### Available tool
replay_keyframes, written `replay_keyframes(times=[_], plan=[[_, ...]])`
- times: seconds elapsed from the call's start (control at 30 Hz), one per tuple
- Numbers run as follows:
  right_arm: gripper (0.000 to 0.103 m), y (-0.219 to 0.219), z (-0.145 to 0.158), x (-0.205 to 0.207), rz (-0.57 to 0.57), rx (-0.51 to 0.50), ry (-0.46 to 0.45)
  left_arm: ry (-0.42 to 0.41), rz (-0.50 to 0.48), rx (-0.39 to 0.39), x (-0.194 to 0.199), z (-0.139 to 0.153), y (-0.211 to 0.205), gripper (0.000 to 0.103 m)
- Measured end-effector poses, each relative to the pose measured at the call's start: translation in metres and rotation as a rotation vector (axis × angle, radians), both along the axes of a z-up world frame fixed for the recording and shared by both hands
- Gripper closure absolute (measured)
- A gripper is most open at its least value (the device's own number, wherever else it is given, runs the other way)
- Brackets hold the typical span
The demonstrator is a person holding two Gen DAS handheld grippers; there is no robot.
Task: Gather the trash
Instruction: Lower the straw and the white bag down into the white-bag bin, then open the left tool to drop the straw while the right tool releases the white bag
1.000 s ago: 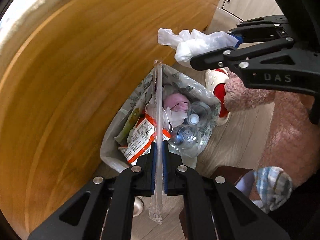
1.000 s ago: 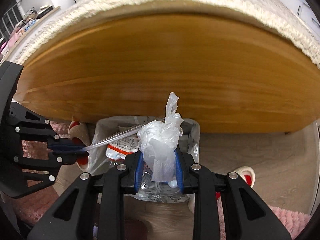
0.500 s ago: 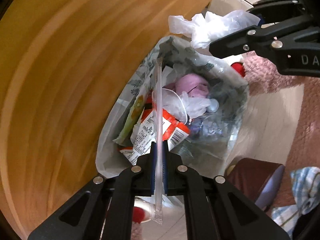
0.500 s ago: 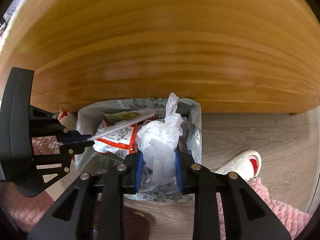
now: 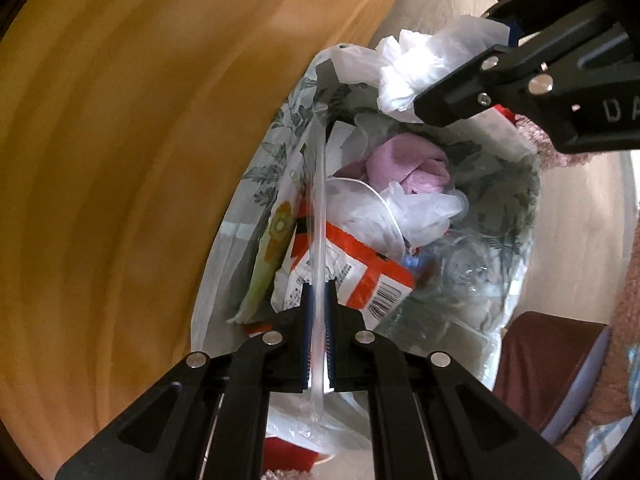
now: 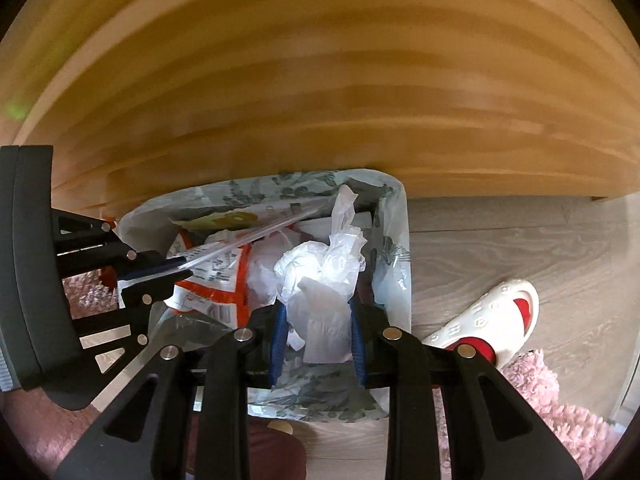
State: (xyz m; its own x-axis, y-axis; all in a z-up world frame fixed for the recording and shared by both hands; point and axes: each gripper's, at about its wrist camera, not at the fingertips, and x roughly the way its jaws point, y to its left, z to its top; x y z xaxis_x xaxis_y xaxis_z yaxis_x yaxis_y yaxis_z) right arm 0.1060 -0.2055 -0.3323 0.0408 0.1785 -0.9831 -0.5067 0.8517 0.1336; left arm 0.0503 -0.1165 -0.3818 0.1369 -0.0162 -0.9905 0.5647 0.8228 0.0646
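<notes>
**Both grippers over the bin bag, each with trash in its jaws**

The bin bag (image 5: pixel 256 172), printed with grey leaves, stands open beside the wooden panel (image 5: pixel 120 160). Above its mouth the left gripper (image 5: pixel 318 308) has its jaws pinched tight on a clear plastic wrapper (image 5: pixel 319 208), which runs lengthwise over the bag. The right gripper (image 6: pixel 316 320), jaws partly closed, clamps a crumpled white plastic bag (image 6: pixel 320 268) over the bin bag's far rim. Inside lie a red-and-white packet (image 5: pixel 360 272) and pink tissue (image 5: pixel 408 164). A white slipper (image 6: pixel 492 316) sits just beside the bin bag.
</notes>
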Motion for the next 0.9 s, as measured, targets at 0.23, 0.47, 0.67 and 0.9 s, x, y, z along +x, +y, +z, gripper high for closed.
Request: replay_keyframes(times=[0.23,0.47,0.67,0.9], plan=[[0.076,-0.001,-0.007,0.004,-0.018,-0.001,0.026,0.007,0.003,0.055,0.011,-0.027,-0.001,0.099],[0.076,0.000,-0.011,0.007,-0.022,0.003,0.032,0.014,0.041,0.045,0.021,-0.037,0.002,0.097],[0.076,0.005,-0.018,0.007,-0.006,-0.013,0.043,0.033,0.064,0.025,0.026,-0.039,0.008,0.077],[0.076,0.011,-0.021,0.008,0.006,-0.015,0.037,0.030,0.107,-0.026,0.014,-0.008,0.015,0.050]])
